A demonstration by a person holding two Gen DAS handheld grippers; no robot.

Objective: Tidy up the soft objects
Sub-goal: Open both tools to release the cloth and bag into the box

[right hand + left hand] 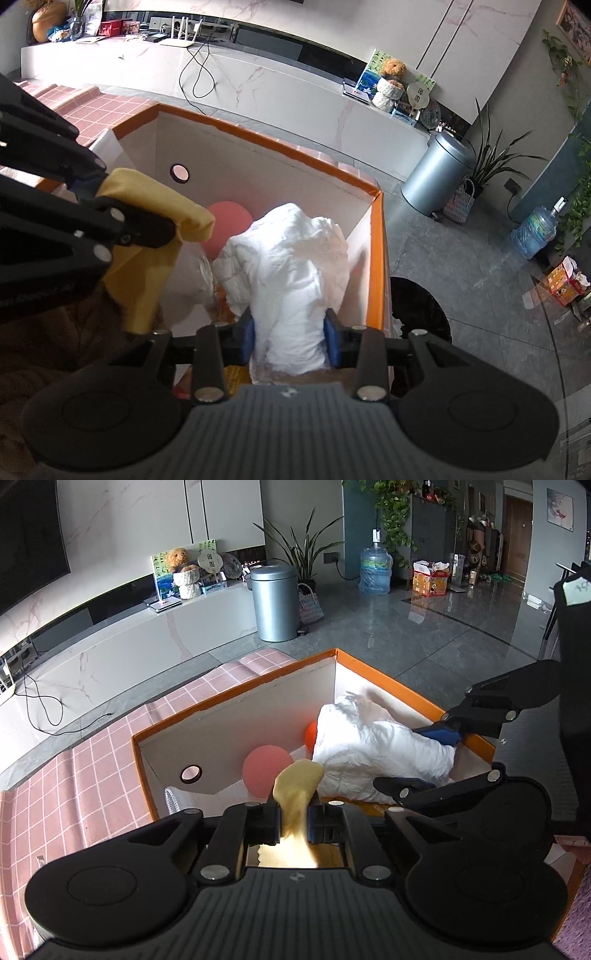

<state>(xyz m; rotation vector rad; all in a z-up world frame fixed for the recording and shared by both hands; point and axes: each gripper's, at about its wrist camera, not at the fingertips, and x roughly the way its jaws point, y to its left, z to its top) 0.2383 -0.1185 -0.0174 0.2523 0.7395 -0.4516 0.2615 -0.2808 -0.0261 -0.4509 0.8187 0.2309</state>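
Note:
An orange-rimmed cardboard box (236,698) with white inner walls stands on a pink checked cloth. My left gripper (294,821) is shut on a yellow cloth (297,786) held over the box's near end; the cloth also shows in the right wrist view (155,214). My right gripper (291,341) is shut on a crumpled white cloth (291,266), held inside the box; it also shows in the left wrist view (373,746). A pink ball (264,766) and an orange ball (310,734) lie in the box, partly hidden by the cloths.
The pink checked cloth (92,760) covers the table left of the box. Beyond lie grey floor tiles, a metal bin (275,602), a low marble TV bench (110,642) and a water bottle (375,570). A dark round table (421,310) sits right of the box.

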